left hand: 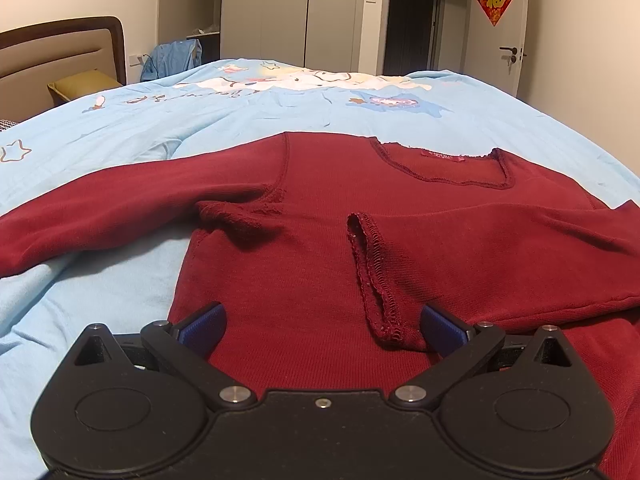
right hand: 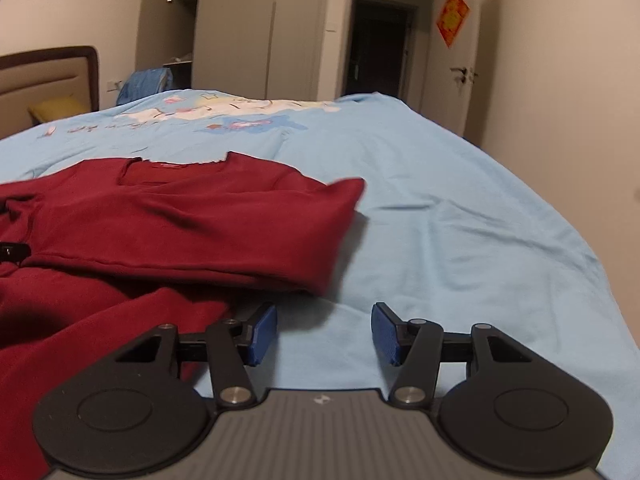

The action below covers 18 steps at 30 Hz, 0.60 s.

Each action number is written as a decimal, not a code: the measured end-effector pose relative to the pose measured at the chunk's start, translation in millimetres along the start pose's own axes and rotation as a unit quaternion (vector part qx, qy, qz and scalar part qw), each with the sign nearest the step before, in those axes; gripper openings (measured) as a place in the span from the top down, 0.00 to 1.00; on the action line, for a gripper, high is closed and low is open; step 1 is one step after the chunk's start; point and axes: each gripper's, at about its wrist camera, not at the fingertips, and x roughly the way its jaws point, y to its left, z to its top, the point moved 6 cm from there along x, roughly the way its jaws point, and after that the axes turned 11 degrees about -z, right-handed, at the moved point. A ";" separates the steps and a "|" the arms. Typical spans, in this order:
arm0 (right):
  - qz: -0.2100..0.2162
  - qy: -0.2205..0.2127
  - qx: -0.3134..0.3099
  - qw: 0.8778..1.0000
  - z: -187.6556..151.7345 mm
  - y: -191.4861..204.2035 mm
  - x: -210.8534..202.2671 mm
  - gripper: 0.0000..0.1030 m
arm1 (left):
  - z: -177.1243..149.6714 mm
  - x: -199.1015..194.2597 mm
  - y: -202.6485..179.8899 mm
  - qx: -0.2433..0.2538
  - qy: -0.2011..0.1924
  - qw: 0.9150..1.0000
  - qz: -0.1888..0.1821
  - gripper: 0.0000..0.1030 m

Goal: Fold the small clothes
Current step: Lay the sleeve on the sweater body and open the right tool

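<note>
Left wrist view: the left gripper (left hand: 322,330) hangs with jaws spread wide and empty over a dark red long-sleeved top (left hand: 320,208) lying on the light blue bedspread (left hand: 120,120), one sleeve cuff (left hand: 374,276) folded across its chest.

Right wrist view: the right gripper (right hand: 324,334), jaws apart and empty, hangs over bare bedspread (right hand: 460,220) just beside the top (right hand: 180,216).

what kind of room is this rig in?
Almost certainly a home bedroom: a bed under a light blue cartoon-print cover, a padded headboard, and tall wardrobe doors.

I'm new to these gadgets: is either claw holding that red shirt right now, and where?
Neither. The left gripper is open over the red shirt; the right gripper is open over the blue bedsheet.
</note>
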 end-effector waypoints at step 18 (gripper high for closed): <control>-0.068 0.027 0.038 0.997 4.1 -1.8 24.4 0.94 | -1.0 0.0 -0.4 0.003 -0.002 1.000 0.000 0.00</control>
